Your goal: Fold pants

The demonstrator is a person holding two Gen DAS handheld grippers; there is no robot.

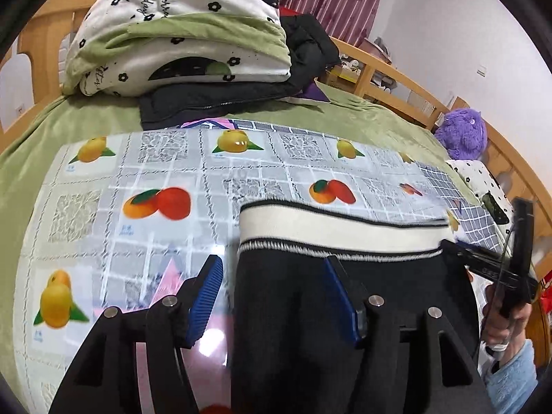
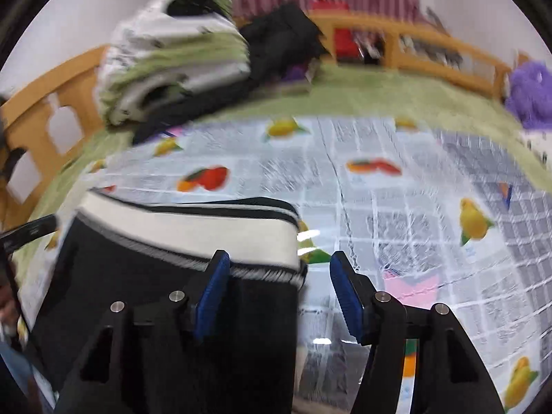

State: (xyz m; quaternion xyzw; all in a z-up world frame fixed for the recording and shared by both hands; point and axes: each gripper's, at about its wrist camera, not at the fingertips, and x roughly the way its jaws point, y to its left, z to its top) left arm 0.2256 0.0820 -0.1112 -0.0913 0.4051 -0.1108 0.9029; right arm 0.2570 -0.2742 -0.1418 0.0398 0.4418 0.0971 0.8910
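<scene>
Black pants [image 1: 293, 296] with a white, black-striped waistband [image 1: 327, 227] lie flat on a fruit-print plastic cloth [image 1: 145, 172], waistband away from me. My left gripper [image 1: 272, 260] hovers over the pants' left edge with its blue pads apart, one over the cloth and one over the black fabric, gripping nothing. In the right wrist view, my right gripper [image 2: 279, 254] straddles the right edge of the pants [image 2: 138, 283] just below the waistband [image 2: 189, 231]. It is open too, and its pads are not pressing the fabric.
A stack of folded green-and-white quilts [image 1: 179, 34] and a black jacket [image 1: 214, 103] sit at the far end of the green bed. A purple plush toy [image 1: 462, 134] rests by the wooden rail [image 1: 390, 72] at the right. A hand [image 1: 507, 324] holds the right gripper's body.
</scene>
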